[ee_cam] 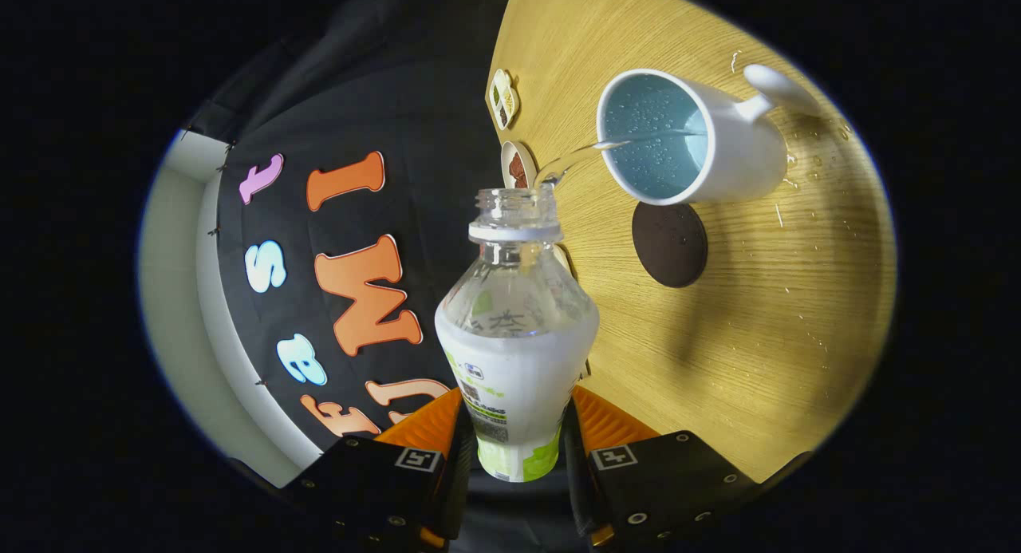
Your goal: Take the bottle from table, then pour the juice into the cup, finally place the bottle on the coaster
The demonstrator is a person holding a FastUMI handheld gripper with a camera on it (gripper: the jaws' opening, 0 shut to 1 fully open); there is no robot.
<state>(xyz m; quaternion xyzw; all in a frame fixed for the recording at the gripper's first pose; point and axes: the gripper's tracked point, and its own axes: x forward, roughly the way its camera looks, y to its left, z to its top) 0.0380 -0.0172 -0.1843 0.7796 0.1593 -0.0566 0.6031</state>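
Note:
My gripper is shut on a clear plastic bottle with a white and green label, both fingers pressing its lower body. The bottle has no cap and is tipped over sideways. A thin stream of clear liquid runs from its mouth into a white cup with a pale blue inside, which stands on the wooden table just beyond the bottle. The cup's handle points away from the bottle. A dark round coaster lies on the table right beside the cup, with nothing on it.
Two small decorated discs lie near the table's edge by the booth wall. Water droplets are scattered on the wood around the cup's handle.

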